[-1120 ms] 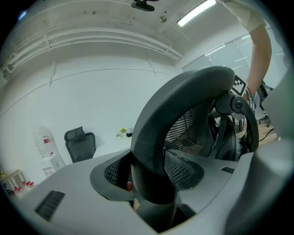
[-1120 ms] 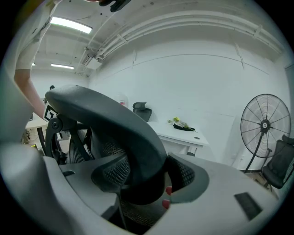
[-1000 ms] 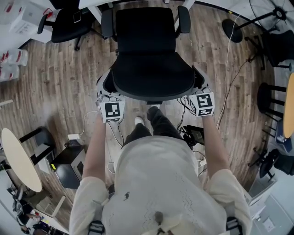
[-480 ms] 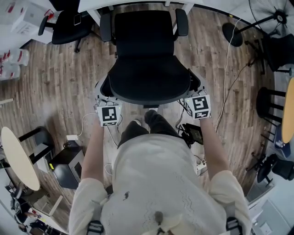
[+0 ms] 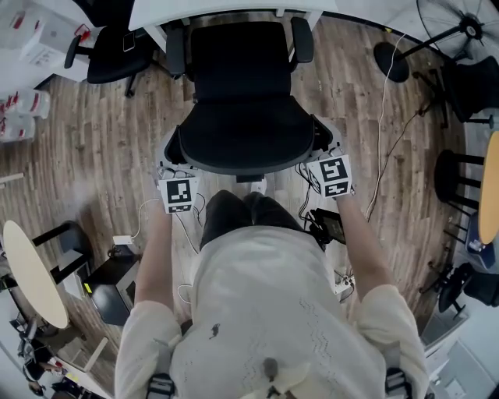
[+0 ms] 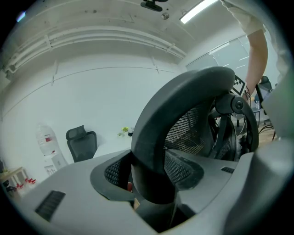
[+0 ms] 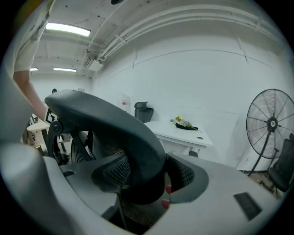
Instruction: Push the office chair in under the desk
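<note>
Near the desk (image 5: 226, 8), the office chair (image 5: 245, 117) sits closer, almost under.
My left gripper (image 6: 149, 174) and right gripper (image 7: 149, 179) squeeze its back.

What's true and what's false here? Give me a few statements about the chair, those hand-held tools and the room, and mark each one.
1. The left hand-held gripper and right hand-held gripper both clasp the office chair by its backrest. True.
2. The seat is fully under the desk. False: most of it is out in the open.
3. A standing fan is in the room. True.
4. The floor is carpeted. False: it is wood planks.
</note>
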### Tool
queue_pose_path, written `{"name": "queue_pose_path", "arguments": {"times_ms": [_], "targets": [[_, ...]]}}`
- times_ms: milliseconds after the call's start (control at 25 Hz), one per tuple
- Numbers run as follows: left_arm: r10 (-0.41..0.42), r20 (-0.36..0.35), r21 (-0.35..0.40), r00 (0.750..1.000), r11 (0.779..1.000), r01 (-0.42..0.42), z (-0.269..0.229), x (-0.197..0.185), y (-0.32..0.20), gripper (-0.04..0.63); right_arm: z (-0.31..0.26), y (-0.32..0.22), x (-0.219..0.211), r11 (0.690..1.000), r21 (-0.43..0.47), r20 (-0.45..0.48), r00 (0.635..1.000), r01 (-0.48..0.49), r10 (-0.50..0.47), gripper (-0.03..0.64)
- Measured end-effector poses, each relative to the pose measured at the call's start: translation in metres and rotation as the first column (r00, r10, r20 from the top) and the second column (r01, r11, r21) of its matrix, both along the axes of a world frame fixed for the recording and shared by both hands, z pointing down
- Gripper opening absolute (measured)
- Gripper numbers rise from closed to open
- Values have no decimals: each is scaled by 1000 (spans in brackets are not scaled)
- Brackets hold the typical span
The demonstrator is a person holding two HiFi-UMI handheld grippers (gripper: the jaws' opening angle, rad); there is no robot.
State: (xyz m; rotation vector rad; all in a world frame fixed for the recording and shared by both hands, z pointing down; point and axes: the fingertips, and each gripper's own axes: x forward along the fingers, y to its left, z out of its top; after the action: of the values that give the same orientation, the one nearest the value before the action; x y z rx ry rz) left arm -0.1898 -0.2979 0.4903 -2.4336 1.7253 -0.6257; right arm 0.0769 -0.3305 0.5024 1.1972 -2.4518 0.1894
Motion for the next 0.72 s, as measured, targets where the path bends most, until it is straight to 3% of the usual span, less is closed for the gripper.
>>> {"name": "queue_pose_path", "arguments": {"times_ms": [720], "targets": [[-26, 4, 0, 1000, 1000, 26, -1, 16, -13, 244, -1, -20, 15, 1000, -2, -4, 1000, 23, -23, 256]]}}
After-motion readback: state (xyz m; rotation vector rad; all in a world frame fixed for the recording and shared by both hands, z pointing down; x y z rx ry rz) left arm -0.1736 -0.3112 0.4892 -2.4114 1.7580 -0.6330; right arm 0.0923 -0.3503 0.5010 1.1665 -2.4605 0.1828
